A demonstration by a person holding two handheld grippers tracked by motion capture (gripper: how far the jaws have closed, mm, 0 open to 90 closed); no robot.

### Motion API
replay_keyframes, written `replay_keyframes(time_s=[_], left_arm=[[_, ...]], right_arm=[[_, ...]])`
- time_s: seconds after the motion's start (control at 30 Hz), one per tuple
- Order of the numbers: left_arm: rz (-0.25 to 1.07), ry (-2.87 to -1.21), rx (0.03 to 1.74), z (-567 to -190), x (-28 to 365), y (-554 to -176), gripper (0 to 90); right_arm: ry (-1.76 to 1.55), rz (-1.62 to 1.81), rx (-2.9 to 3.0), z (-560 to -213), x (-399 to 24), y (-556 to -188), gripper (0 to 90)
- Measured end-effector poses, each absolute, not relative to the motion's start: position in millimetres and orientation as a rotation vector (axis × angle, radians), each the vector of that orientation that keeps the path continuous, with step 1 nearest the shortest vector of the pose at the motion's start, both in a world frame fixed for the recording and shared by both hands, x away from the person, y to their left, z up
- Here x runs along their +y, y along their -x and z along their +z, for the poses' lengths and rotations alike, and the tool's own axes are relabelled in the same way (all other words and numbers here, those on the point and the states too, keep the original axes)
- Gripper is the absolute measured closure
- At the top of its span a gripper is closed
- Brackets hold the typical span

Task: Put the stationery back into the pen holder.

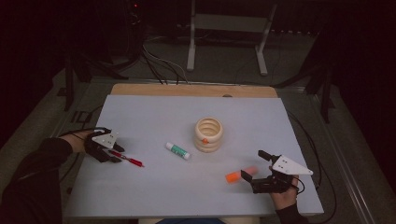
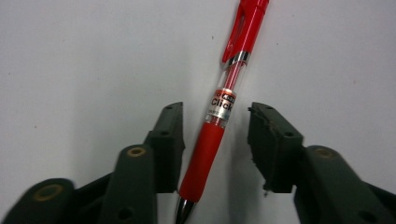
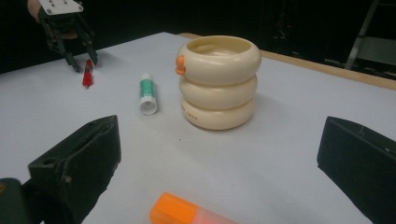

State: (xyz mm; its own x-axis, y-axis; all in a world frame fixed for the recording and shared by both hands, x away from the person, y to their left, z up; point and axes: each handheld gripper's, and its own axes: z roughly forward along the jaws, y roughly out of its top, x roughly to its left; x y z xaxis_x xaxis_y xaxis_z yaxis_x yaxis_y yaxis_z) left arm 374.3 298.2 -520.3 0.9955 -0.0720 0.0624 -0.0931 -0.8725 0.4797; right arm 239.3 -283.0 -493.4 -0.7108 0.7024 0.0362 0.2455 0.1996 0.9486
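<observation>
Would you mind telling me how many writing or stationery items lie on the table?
3: red pen between the left fingers, glue stick mid-table, orange highlighter before the right gripper.

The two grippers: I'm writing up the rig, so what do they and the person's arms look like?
Both are black, two-jawed tools. The left gripper and right gripper each carry a pale grey three-cornered plate on top. The left gripper view shows blocky dark jaws with brass-coloured pivot pins and a chipped pad edge. A black cable trails from each. The person wears dark long sleeves.
</observation>
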Motion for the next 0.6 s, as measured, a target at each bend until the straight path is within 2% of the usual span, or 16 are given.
replay_keyframes(time_s=[0.17, 0.37, 0.6], left_arm=[[0.041, -2.645, -0.141, -519.9, 295.6, -376.0, 63.8], [-0.001, -2.66, -0.173, -519.1, 293.3, -375.1, 79.2], [0.018, -2.611, -0.195, -514.1, 290.0, -374.9, 80.5]], right_arm=[[-0.888, 1.526, 2.073, -493.6, -283.3, -239.6, 0.0], [-0.891, 1.525, 2.079, -494.2, -283.0, -239.8, 0.0], [-0.886, 1.528, 2.082, -493.6, -282.6, -239.5, 0.0]])
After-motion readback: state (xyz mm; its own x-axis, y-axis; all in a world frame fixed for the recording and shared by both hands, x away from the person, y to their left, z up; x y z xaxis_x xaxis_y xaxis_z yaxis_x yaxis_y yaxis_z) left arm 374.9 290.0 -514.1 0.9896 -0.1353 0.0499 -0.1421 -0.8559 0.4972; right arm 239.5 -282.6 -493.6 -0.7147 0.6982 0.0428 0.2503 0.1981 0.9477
